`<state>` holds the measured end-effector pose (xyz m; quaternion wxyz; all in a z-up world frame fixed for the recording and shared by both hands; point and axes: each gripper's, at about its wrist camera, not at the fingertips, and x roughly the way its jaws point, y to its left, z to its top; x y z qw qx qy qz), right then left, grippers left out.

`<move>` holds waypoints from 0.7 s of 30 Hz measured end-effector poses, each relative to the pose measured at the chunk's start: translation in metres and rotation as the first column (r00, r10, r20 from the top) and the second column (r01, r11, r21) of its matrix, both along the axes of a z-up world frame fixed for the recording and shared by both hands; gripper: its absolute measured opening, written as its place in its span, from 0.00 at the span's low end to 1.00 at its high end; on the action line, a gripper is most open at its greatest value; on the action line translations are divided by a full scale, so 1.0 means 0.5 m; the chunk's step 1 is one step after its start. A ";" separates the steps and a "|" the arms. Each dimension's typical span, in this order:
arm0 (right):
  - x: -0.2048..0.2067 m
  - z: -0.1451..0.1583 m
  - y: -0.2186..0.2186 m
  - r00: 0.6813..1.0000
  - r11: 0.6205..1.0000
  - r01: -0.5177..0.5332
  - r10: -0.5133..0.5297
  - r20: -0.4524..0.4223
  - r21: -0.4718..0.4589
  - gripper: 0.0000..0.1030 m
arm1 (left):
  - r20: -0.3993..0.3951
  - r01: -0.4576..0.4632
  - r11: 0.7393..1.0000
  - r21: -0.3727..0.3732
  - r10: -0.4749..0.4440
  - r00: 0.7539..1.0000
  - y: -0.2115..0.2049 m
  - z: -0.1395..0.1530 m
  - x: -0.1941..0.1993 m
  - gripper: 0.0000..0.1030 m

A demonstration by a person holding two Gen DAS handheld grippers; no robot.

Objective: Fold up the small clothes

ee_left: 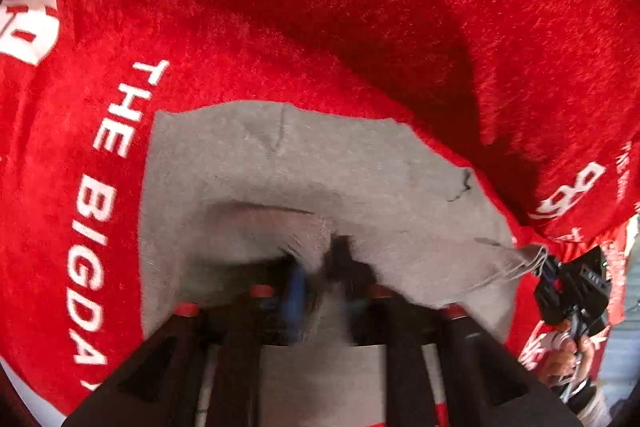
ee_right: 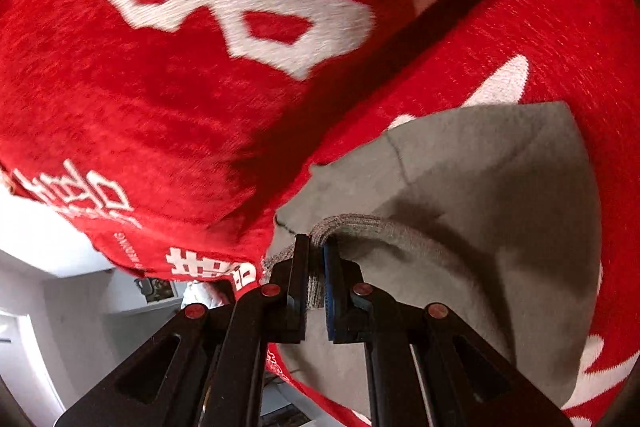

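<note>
A grey garment (ee_right: pixel 480 195) is spread on a red blanket (ee_right: pixel 160 99). Its ribbed hem is clamped in the right gripper (ee_right: pixel 316 267); the left gripper (ee_left: pixel 320 267) (blurred) stands parted over the cloth.

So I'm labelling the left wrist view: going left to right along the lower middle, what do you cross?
White lettering on the red blanket → grey garment → left hand-held gripper → right hand-held gripper pinching the garment's edge → the hand holding it.
</note>
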<state>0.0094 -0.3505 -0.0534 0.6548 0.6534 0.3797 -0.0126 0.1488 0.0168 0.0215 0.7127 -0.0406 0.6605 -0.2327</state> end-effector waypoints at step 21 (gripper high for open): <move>0.088 0.000 0.041 0.941 0.907 -0.291 0.214 -0.260 -0.304 0.11 | 0.098 0.086 0.985 0.150 -0.101 0.990 -0.092 -0.047 -0.028 0.80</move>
